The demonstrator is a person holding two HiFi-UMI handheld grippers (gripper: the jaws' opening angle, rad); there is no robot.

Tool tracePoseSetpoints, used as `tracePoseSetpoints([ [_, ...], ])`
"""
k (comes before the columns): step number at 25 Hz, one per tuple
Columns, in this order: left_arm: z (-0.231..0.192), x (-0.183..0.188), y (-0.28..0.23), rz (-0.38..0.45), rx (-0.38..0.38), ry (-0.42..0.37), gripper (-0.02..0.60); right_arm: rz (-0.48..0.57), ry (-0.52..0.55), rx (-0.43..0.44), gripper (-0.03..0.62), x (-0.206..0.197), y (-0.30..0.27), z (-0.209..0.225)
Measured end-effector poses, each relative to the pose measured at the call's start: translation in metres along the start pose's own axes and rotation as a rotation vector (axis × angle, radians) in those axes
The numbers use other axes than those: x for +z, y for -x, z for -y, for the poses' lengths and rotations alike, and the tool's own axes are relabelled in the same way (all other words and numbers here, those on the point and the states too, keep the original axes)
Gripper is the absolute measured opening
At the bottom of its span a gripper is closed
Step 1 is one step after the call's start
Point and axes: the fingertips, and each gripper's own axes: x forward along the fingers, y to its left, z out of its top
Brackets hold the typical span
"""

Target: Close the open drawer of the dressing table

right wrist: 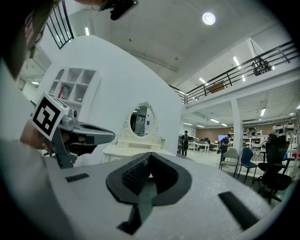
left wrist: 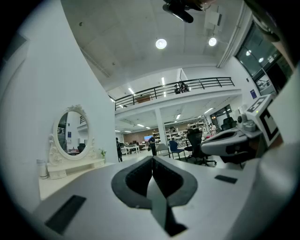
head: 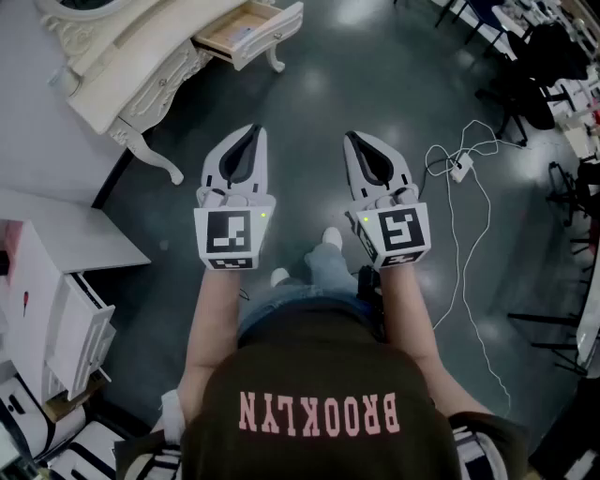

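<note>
- We wear a dark T-shirt (head: 319, 370) with pink "BROOKLYN" lettering, blue jeans (head: 314, 281) and white shoes (head: 330, 237).
- Our left gripper (head: 251, 133) and right gripper (head: 355, 141) are white shells with dark grey jaw pads.
- Each bears a marker cube (head: 232, 234) in black-and-white squares (with a tiny green light).

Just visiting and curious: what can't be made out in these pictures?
Dressing table: the head view's top edge cuts it off partway.
Open drawer: too small in the head view to tell its contents.
Distant people: tiny in the left gripper view.
</note>
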Motion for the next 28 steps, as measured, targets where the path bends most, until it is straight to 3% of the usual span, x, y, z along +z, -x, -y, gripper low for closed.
tracePoseSetpoints([
  [9,0.009,-0.002,-0.053,-0.015,0.026,0.000,0.005,0.005,-0.009,0.043,-0.005,-0.007,-0.028,0.044],
  [21,0.027,-0.006,-0.135,-0.040,0.168,-0.001,0.005,-0.003,-0.013,0.191,-0.005,-0.030,-0.079,0.127],
  [28,0.019,-0.018,-0.158,-0.073,0.226,0.015,0.005,-0.017,-0.017,0.235,-0.005,-0.039,-0.103,0.148],
])
